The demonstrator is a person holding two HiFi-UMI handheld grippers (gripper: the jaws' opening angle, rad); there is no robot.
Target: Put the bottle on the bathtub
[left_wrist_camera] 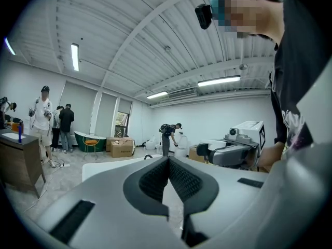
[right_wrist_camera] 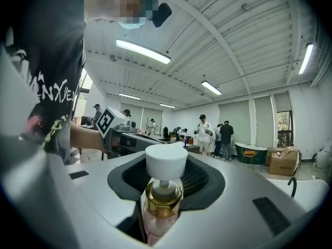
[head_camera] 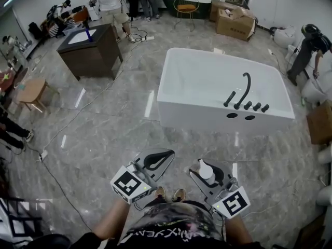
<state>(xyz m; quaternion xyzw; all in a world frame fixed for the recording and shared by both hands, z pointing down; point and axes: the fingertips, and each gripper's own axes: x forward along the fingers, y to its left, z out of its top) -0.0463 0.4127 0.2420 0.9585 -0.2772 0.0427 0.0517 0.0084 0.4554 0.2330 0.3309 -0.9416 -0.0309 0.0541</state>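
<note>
Item: pump bottle [right_wrist_camera: 165,191], held upright in r. gripper [head_camera: 205,169] with jaws part-closed round it for carry, pump head poking out; l. gripper [left_wrist_camera: 167,162] closed tip-to-tip, empty, prob. spare; bathtub [head_camera: 207,110] well ahead, not yet reached.

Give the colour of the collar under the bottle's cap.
Gold collar on the bottle, below its white cap; clearest in the right gripper view.
</note>
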